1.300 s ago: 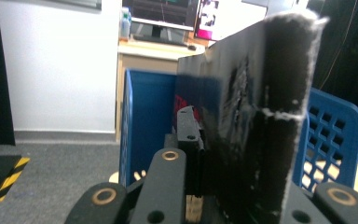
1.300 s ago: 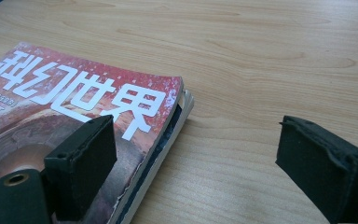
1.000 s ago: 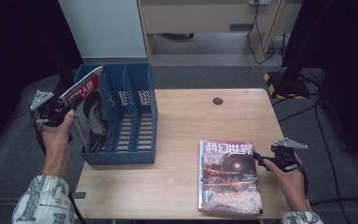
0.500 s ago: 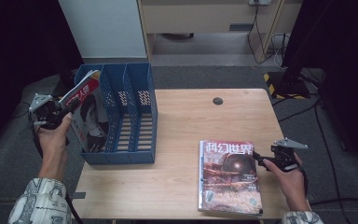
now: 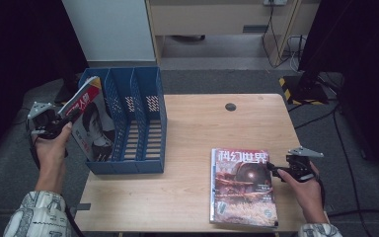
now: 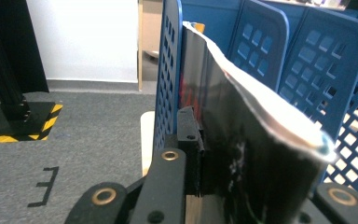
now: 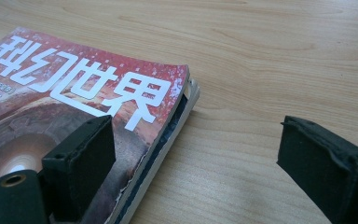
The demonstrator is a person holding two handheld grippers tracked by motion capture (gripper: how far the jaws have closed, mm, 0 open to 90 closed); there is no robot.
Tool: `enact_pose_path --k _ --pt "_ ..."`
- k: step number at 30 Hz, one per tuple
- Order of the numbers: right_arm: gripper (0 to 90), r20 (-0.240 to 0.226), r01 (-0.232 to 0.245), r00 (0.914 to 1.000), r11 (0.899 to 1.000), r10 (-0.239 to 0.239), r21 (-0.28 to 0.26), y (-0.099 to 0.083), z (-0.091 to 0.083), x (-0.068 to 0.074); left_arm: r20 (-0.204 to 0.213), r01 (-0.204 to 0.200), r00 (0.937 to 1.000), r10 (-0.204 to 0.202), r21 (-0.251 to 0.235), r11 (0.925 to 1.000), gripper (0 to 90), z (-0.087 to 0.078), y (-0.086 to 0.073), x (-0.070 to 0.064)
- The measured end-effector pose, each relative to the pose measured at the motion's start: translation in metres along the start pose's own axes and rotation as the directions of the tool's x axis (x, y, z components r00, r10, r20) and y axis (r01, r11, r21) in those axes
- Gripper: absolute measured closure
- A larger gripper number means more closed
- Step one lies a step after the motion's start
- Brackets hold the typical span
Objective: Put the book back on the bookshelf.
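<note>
So the left tongs are clamped on the edge of a magazine, and over the last second it's sunk lower and more upright into the leftmost slot of the blue file rack, though its top corner pokes out. I'd say that one's almost filed. The right tongs haven't budged: jaws apart at the right edge of the red sci-fi magazine lying flat on the bench, probably next.

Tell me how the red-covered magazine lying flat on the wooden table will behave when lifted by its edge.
The red-covered magazine will likely sag: the black-covered magazine in the left gripper already curves. Its glossy cover looks slippery. The open right gripper straddles its corner, where thin pages may splay.
</note>
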State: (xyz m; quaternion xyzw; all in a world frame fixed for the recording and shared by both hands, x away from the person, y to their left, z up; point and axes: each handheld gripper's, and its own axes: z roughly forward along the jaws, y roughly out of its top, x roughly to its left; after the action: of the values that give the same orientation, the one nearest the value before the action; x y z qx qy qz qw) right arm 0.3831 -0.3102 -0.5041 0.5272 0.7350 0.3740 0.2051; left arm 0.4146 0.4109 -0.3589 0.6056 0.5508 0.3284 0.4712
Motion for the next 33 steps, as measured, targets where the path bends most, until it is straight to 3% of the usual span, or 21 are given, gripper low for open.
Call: enact_pose_path --k 13,20,33 --pt "11.0 -0.006 0.007 1.0000 1.000 -0.007 0.012 0.000 0.001 0.001 0.004 -0.005 1.0000 0.005 0.000 1.0000 82.7 -0.002 -0.004 -0.001" --pt "10.7 -0.007 0.009 0.9999 1.000 -0.009 0.013 -0.001 0.002 0.001 0.009 0.014 0.9999 -0.014 -0.026 0.9996 80.8 -0.002 -0.009 0.000" --pt "10.5 -0.009 0.006 0.9999 1.000 -0.005 0.014 -0.001 0.002 0.002 -0.012 0.035 0.9993 -0.036 -0.042 0.9985 71.4 0.005 -0.030 -0.003"
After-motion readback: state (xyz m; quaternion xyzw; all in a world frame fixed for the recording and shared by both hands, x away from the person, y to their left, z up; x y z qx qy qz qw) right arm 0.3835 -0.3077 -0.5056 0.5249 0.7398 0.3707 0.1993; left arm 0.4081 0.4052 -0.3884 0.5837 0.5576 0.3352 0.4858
